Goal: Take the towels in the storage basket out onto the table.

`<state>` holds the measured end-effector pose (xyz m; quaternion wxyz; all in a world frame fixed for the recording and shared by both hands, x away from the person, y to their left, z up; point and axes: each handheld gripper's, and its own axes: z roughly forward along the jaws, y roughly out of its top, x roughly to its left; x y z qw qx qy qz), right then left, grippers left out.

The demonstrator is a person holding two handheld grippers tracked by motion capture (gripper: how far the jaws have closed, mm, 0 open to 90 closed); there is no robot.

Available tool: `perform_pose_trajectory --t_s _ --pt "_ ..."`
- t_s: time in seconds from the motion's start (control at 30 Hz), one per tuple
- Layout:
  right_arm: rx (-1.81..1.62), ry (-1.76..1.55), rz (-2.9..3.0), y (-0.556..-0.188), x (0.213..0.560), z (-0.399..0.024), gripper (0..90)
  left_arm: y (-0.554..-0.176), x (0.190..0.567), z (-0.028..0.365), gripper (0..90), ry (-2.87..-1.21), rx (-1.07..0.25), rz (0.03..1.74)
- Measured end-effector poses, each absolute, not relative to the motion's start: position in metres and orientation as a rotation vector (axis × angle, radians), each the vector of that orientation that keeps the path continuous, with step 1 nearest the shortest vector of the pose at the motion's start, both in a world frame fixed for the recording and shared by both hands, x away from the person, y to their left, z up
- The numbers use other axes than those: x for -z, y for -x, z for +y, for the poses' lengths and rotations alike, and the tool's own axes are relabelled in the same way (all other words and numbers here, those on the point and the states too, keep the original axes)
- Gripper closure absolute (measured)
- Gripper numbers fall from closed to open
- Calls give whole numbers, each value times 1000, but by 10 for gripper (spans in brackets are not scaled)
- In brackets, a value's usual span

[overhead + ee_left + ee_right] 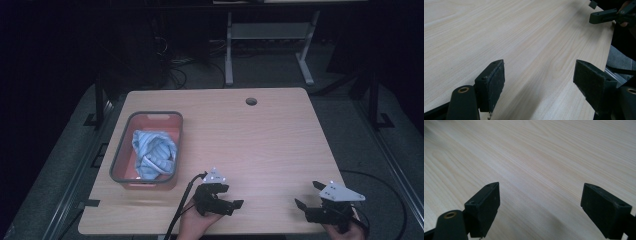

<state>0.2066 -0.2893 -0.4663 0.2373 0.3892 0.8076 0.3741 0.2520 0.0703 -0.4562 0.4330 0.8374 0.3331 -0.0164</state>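
Your left gripper (234, 196) and right gripper (307, 195), jaws wide and empty, rest right of the bin (120, 150) holding the blue cloth (152, 154).

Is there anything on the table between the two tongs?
No. In the high view, bare wooden table separates the left tongs from the right tongs.

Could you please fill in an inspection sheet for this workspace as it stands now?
Surface: light wooden table, bare apart from the basket; round grommet hole near the far edge.
Job's things: blue striped cloth bunched inside the red basket at the table's left.
Clutter: nothing seen.
Grippers: left gripper open, nothing between the jaws; right gripper open, nothing between the jaws; both low over the near edge.
Cables: black cable trails from the left gripper.
Surroundings: dark floor, grey frame behind the table.
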Motion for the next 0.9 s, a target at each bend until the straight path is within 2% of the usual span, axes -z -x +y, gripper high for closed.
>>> perform_pose_trajectory --t_s 0.57,0.9 --pt "-1034 -1069 2208 -208 465 -288 152 -261 450 69 247 -2090 22 857" --pt "-1014 -1067 2218 -212 466 -285 152 -274 434 65 208 -2061 42 858"
